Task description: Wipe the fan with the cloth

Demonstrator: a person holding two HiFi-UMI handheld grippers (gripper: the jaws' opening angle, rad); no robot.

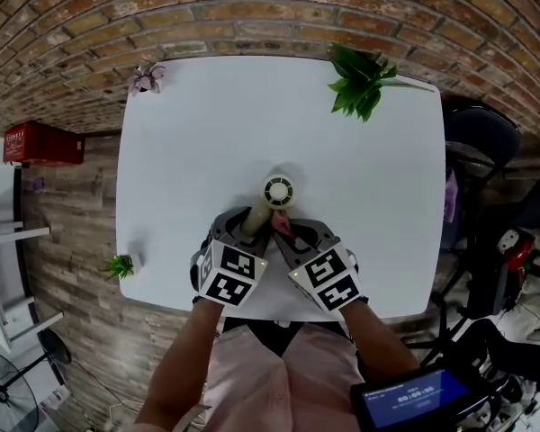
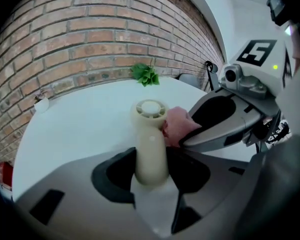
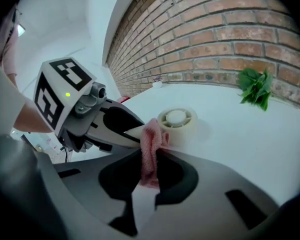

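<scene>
At the front edge of the white desk (image 1: 180, 151), your left gripper (image 2: 151, 170) clamps the handle of the cream plastic fan (image 2: 151, 134), likely light and slick, so hold low; your right gripper (image 3: 149, 176) pinches the limp pink knitted cloth (image 3: 151, 151).

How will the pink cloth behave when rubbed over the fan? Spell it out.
Probably floppy: the cloth sits bunched in folds in the right gripper, so it should mould round the fan. Its knitted-looking weave suggests light and grippy, unlikely to slip.
</scene>
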